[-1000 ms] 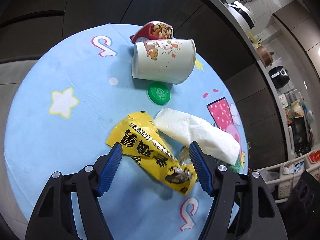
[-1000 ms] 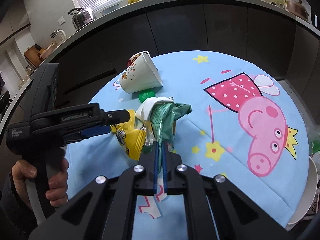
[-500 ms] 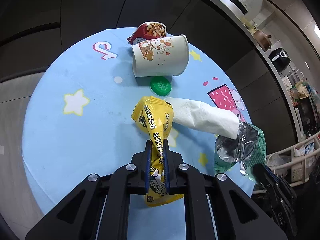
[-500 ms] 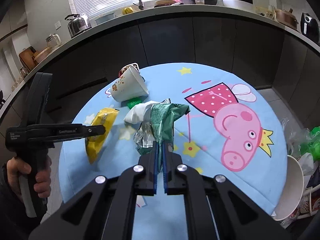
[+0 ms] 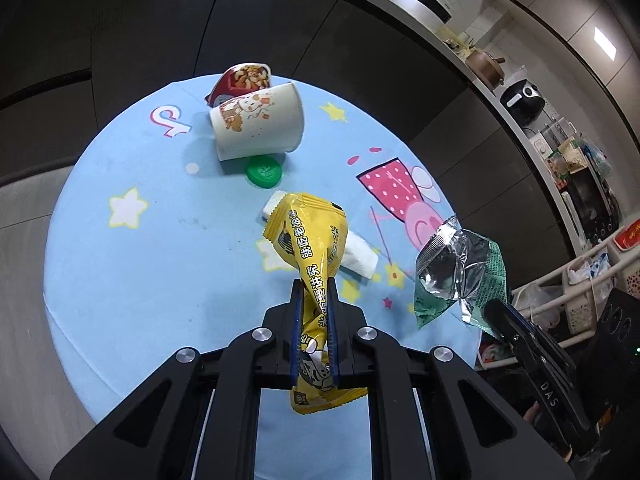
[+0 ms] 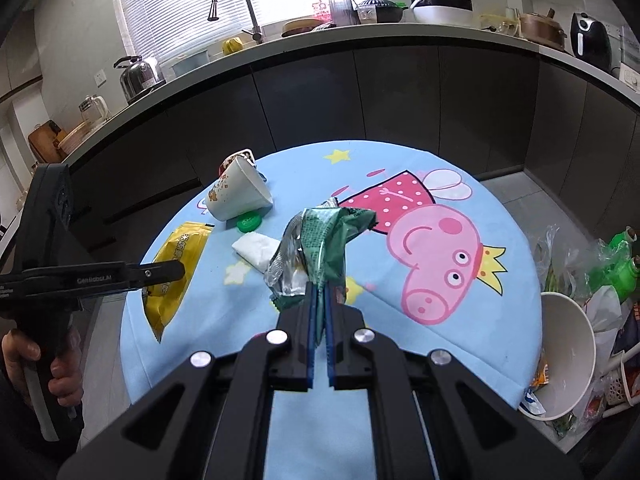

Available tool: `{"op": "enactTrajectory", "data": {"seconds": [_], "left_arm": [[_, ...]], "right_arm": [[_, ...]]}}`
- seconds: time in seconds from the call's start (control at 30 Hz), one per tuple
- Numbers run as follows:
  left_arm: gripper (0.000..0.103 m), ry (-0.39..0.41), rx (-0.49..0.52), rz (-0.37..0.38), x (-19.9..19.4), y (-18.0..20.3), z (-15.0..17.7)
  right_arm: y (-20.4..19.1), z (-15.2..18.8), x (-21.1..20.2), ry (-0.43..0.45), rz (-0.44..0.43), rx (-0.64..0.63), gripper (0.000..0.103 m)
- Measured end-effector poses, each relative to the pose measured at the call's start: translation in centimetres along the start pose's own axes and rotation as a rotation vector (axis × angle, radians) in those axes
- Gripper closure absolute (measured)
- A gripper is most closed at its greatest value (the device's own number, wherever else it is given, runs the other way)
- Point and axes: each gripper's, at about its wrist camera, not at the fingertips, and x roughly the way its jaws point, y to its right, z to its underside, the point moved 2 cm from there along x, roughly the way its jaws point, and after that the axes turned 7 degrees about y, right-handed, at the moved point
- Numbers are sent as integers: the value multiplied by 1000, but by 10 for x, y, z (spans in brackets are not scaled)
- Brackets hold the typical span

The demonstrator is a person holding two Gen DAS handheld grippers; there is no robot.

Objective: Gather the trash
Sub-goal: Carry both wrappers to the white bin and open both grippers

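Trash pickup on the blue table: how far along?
Done: some trash already sits in the bin bag beside the table.
In hand: left tongs shut on the yellow wrapper, right tongs shut on the green wrapper, both clear of the tabletop.
Left on the table: tipped paper cup, red snack cup behind it, green lid, tissue.

The tipped paper cup (image 6: 239, 196) lies on the round table (image 6: 400, 152), nearest the counter (image 6: 360, 36). A bottle cap (image 6: 249, 223) touches the cup's near side; a crumpled tissue (image 6: 258, 250) lies beyond the cap, nearer the table's middle. A snack bag (image 5: 242, 80) sits behind the cup.
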Motion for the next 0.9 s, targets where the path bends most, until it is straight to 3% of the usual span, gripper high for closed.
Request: {"op": "enactTrajectory", "data": {"seconds": [0.4, 0.9], "left_arm": [[94, -4, 148, 96, 7, 76, -8], [94, -100, 335, 234, 60, 199, 12]], "right_arm": [[43, -5, -40, 92, 71, 78, 97], [148, 24, -95, 164, 240, 257, 97]]}}
